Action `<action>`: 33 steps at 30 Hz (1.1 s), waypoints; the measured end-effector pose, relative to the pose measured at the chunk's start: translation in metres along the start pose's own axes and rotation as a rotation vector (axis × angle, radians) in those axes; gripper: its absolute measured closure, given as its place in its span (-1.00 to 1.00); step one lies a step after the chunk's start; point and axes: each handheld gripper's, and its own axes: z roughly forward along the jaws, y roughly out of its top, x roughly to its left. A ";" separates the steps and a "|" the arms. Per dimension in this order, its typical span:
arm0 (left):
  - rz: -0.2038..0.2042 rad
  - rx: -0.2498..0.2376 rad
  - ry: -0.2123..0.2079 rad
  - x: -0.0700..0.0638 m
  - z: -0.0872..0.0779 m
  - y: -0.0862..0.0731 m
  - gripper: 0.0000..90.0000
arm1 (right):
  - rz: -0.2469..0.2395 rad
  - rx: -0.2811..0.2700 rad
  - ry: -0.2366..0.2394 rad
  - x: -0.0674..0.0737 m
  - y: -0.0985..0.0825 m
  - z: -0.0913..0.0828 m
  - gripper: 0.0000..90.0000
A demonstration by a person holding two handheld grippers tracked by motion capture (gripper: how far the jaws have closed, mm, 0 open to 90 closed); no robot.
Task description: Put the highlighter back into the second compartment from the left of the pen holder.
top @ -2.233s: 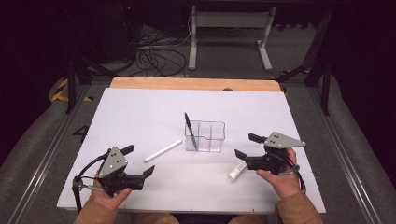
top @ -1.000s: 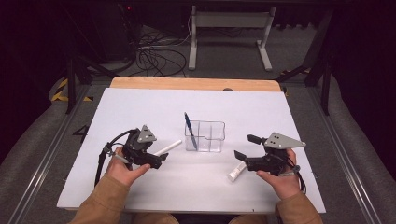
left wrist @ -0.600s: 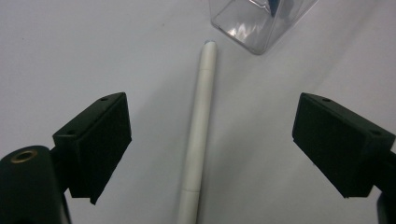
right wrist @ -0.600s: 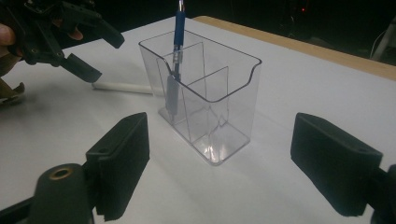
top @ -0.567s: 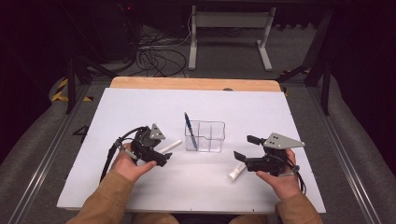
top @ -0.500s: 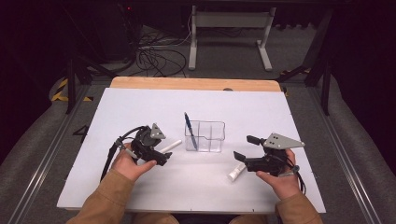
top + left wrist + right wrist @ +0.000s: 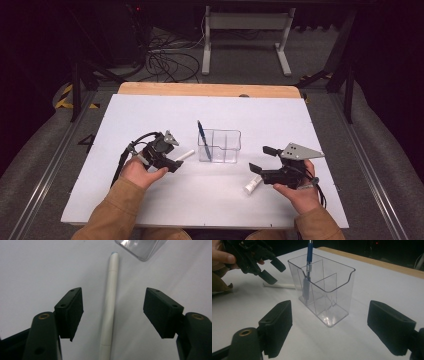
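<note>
The left gripper hangs low over the white table, and its jaws have just been closing, but they are still apart. In the left gripper view the white pen lies between the two black pads, along the direction of the jaws, and neither pad touches it; there is a clear gap on each side. The pen lies flat on the table, and its tip points toward the corner of the clear plastic holder at the top of that view. In the high view the white pen comes out from under the left gripper, just beside the left side of the holder. The holder stands upright near the middle of the table and has several compartments; a blue pen stands in one on its left side, leaning a little. The right gripper rests near the right side of the table with its jaws open and with nothing between them. A second white pen lies on the table just under this gripper.
</note>
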 end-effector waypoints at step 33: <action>0.105 0.158 -0.033 0.006 0.028 0.022 0.51 | 0.003 0.009 0.002 0.000 -0.002 0.001 -0.54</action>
